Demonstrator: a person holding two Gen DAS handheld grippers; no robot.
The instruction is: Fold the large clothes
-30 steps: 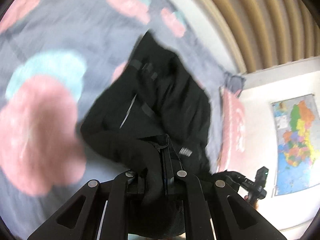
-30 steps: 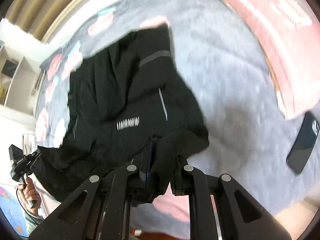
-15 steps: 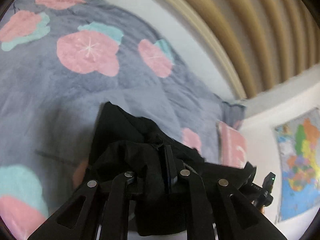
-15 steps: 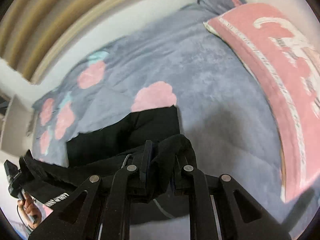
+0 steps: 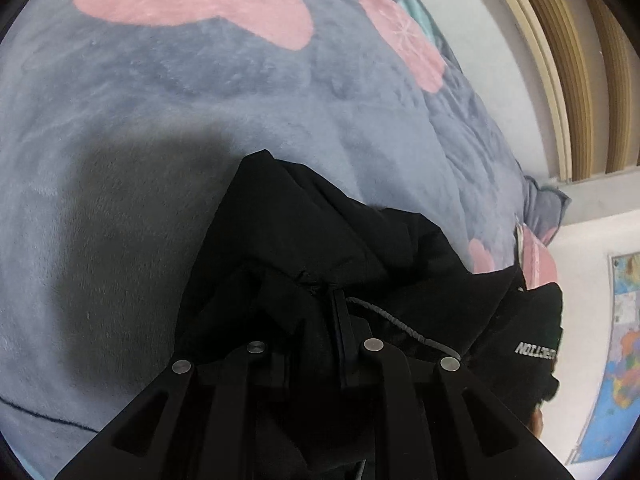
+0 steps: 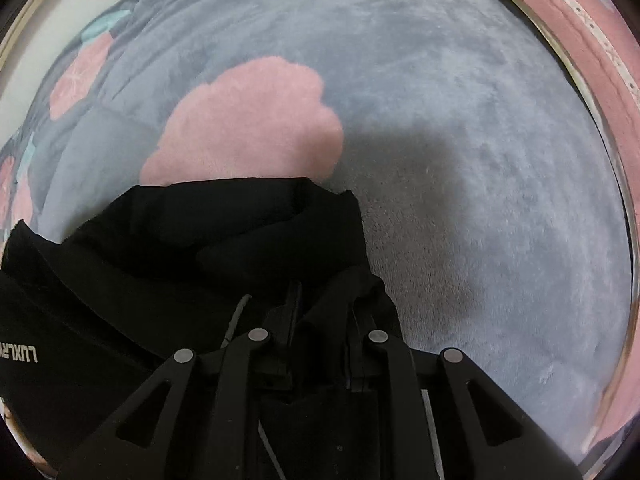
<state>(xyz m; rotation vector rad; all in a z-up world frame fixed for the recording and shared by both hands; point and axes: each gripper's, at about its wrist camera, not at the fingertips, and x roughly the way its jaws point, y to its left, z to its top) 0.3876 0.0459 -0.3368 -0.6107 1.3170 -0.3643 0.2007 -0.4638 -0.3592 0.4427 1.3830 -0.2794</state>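
Both grippers down low over the bed. Left gripper (image 5: 320,320) pinches a bunch of the black jacket (image 5: 320,232); cloth is wadded between its fingers, a grey drawcord trailing out to the side. Right gripper (image 6: 320,312) likewise clamps a fold of the same garment (image 6: 224,240), fabric heaped over both fingers.

Jacket lies bunched on the grey blanket (image 5: 160,128) with pink flowers, its far edge resting on the plush, the near part gathered up at the two grippers. White lettering shows on a panel between the grippers (upside down in both views). Pink pillow (image 6: 580,28) off to the right, well apart from the cloth.

Step in hand, as I judge it: carrying a held edge forward over the body of the jacket to make a fold. Next move calls for laying that edge flat and square before letting go, both grippers level with each other.

Long axis: seems to run left to right, from one gripper to the other. Which end is collar or hem — cannot tell, too crumpled.
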